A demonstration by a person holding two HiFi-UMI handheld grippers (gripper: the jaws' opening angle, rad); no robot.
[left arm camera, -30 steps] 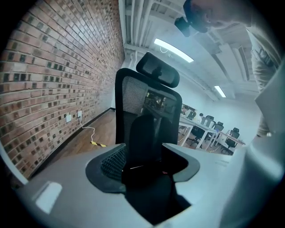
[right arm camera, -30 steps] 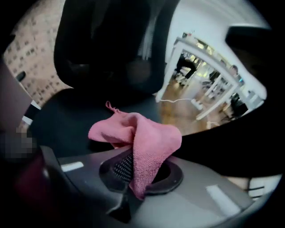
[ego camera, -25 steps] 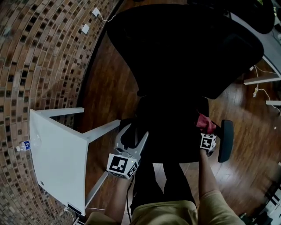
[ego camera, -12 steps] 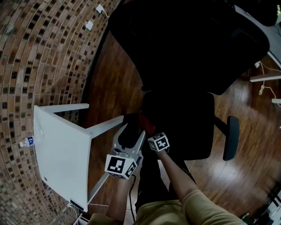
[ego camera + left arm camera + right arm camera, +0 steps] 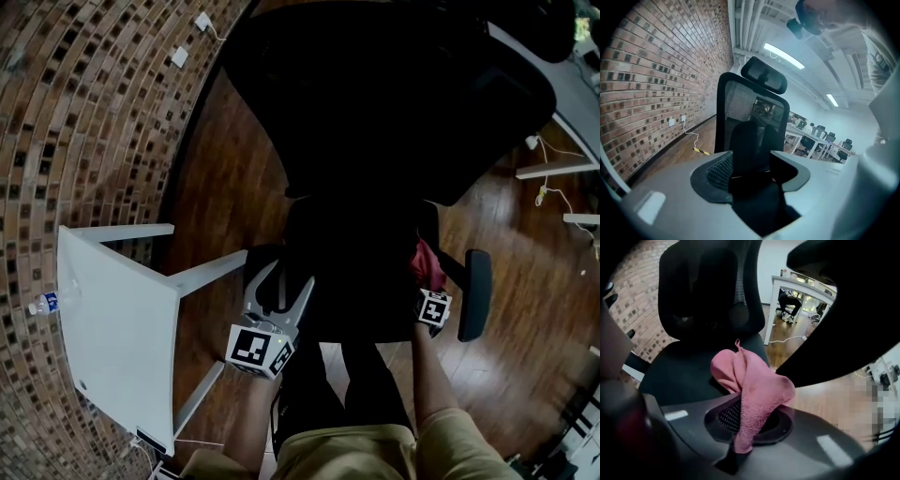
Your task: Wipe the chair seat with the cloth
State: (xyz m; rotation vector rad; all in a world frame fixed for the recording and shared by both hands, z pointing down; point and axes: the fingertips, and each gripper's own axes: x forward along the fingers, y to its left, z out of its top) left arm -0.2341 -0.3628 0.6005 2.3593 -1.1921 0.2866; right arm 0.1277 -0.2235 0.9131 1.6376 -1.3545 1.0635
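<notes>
Cloth (image 5: 750,390), pink, is pinched at one end by the right gripper (image 5: 750,423), whose jaws are pressed together on it. The rest rises in a bunched fold and flops forward over the chair seat (image 5: 361,281). From the head view the cloth shows at the seat's right edge, just inside the right armrest (image 5: 473,295). Cannot tell whether it actually presses on the seat. Seat and backrest (image 5: 394,103) are both black, with little surface detail readable. Left gripper (image 5: 286,281) is at the seat's left front corner with its jaws spread wide. A dark padded part of the chair, likely the left armrest, stands between them, and contact with either jaw is not discernible. White desk (image 5: 122,328) stands left of the chair, near the left gripper but apart from it. A small water bottle (image 5: 45,303) lies at the desk's far left edge. Wooden floor (image 5: 225,187) is underneath, with a brick wall (image 5: 84,112) along the left.
</notes>
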